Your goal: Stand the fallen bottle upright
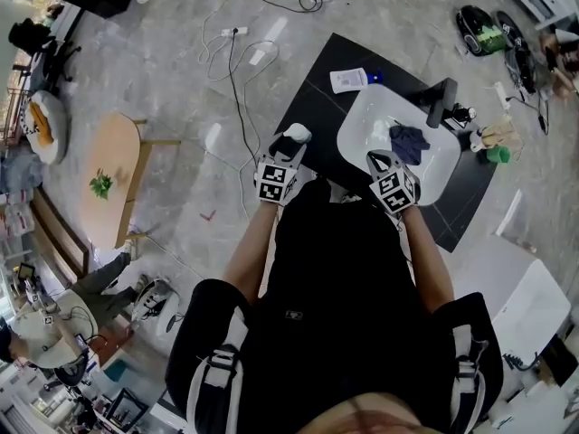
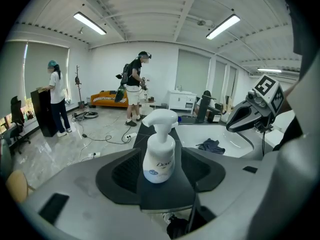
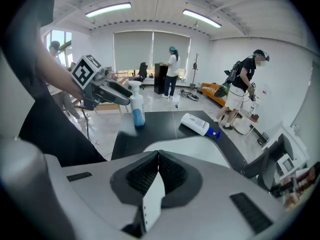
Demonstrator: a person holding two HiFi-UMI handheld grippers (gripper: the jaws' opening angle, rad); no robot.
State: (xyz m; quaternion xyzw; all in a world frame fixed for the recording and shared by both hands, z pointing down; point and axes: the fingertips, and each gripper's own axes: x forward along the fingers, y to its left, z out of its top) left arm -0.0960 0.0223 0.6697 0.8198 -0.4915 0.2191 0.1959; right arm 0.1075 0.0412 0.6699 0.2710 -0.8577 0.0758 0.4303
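Observation:
A white pump bottle (image 2: 159, 151) stands upright on the black counter (image 2: 165, 194), between the jaws of my left gripper (image 2: 160, 164). The jaws are open, with a gap on each side of the bottle. In the head view the same bottle (image 1: 295, 137) stands at the counter's near left corner, just ahead of the left gripper (image 1: 288, 155). A second white bottle with a blue cap (image 3: 197, 124) lies on its side farther along the counter, also visible in the head view (image 1: 349, 80). My right gripper (image 3: 159, 170) hangs over the sink's near rim, jaws shut and holding nothing.
A white sink basin (image 1: 366, 125) holds a dark crumpled cloth (image 1: 408, 141), with a black faucet (image 1: 441, 103) behind it. Cables (image 1: 237, 70) trail over the floor at the left. People stand farther off in the room (image 2: 134, 86).

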